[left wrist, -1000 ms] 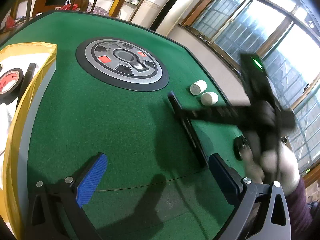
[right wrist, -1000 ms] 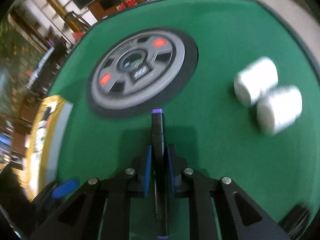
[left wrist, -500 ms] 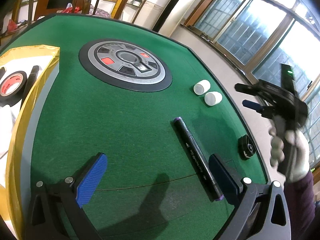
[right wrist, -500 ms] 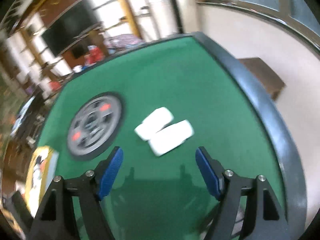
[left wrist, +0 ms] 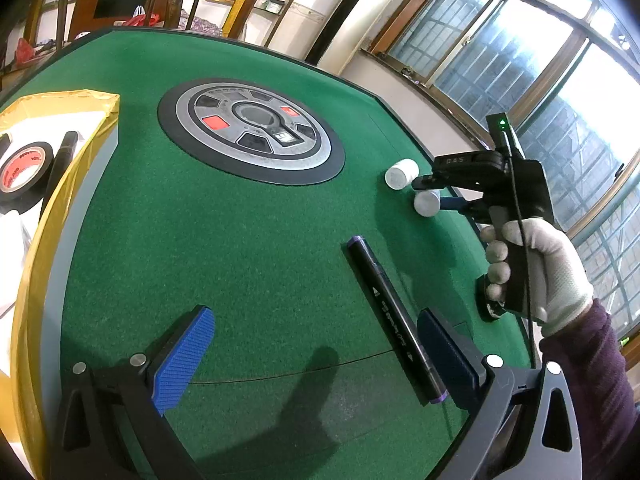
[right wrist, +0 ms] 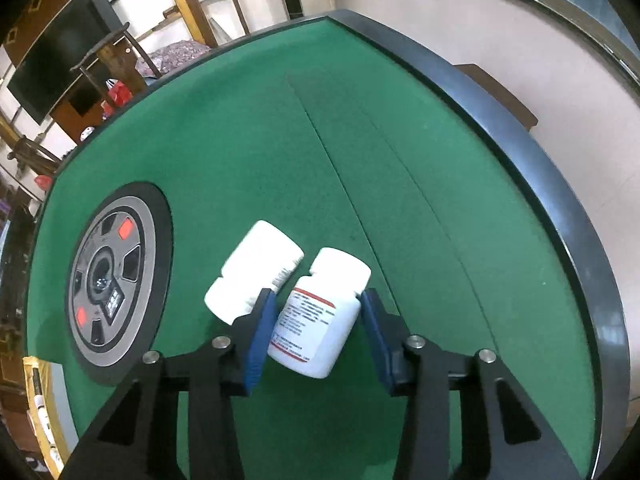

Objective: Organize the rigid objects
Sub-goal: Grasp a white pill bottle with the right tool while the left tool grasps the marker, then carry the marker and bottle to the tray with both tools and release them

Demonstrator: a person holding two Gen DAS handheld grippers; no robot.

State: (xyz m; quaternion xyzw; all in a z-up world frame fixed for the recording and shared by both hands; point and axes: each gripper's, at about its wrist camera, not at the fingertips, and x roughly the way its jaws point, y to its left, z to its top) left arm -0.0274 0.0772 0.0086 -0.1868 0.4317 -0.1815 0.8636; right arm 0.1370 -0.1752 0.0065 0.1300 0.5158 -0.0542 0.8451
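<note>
Straddling the labelled white bottle (right wrist: 320,316), the right hand-held gripper (right wrist: 316,332) has its blue pads (right wrist: 260,332) spread on both sides of it; the left pad seems to touch the bottle, the right pad stands just beside it. This bottle lies on its side on the green worktop (right wrist: 248,160), touching a second white bottle (right wrist: 256,268) on its left. A gloved hand (left wrist: 540,264) holds the right tool. The left hand-held gripper (left wrist: 316,356) is spread wide and holds nothing. A black marker (left wrist: 394,320) lies on the worktop near its right pad. At the left edge, a yellow tray (left wrist: 60,104) contains a tape roll (left wrist: 22,168).
</note>
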